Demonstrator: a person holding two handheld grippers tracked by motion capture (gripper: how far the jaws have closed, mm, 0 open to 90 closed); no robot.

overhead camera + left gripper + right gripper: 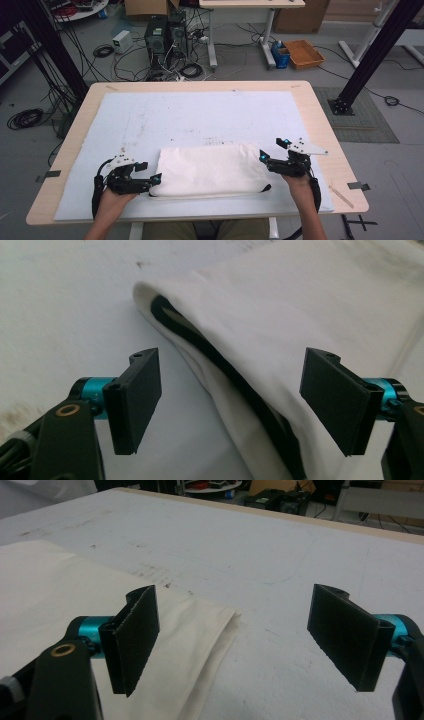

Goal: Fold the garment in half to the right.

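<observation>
Cloth: folded white fabric rectangle with black trim, near middle of white mat.
Left gripper: jaws wide, straddling cloth's left edge.
Right gripper: jaws wide, at cloth's right corner.

The high view looks forward and down over the whole worktop from the person's side. Each gripper view sits low and close, looking along its jaws; all three share the folded white cloth.
</observation>
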